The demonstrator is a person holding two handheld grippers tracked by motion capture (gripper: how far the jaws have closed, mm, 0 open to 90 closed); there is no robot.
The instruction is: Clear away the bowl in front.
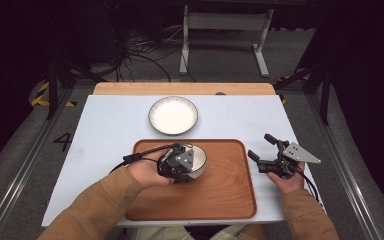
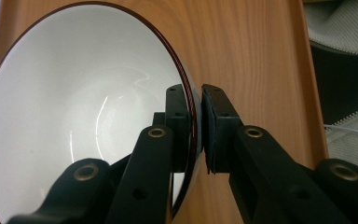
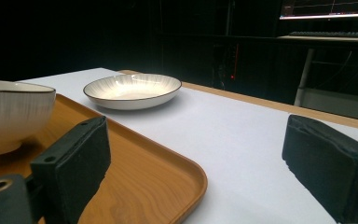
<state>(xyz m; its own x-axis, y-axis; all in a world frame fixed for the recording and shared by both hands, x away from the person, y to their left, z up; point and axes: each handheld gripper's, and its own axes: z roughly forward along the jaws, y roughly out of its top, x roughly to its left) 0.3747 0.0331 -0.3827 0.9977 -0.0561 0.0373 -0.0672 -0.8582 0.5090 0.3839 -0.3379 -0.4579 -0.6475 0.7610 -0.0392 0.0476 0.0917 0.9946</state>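
Observation:
A white bowl [image 1: 197, 158] with a dark rim stands upright over the wooden tray [image 1: 230, 192], left of the tray's middle. My left gripper [image 1: 180, 167] is shut on the bowl's near rim. In the left gripper view, one pad is inside the bowl [image 2: 74, 107] and the other outside, with the gripper [image 2: 198, 100] pinching the rim above the tray [image 2: 251, 56]. My right gripper [image 1: 260, 146] is open and holds nothing, just off the tray's right edge. In the right gripper view, its gripper [image 3: 200, 154] frames the tray's corner [image 3: 168, 182], with the bowl [image 3: 9, 116] at the left.
A shallow white plate [image 1: 173, 115] with a dark rim sits on the white tabletop [image 1: 110, 125] behind the tray, and shows far off as the plate [image 3: 133, 88] in the right gripper view. A wooden strip [image 1: 180, 88] edges the table's far side. Cables and a metal stand [image 1: 225, 30] lie beyond.

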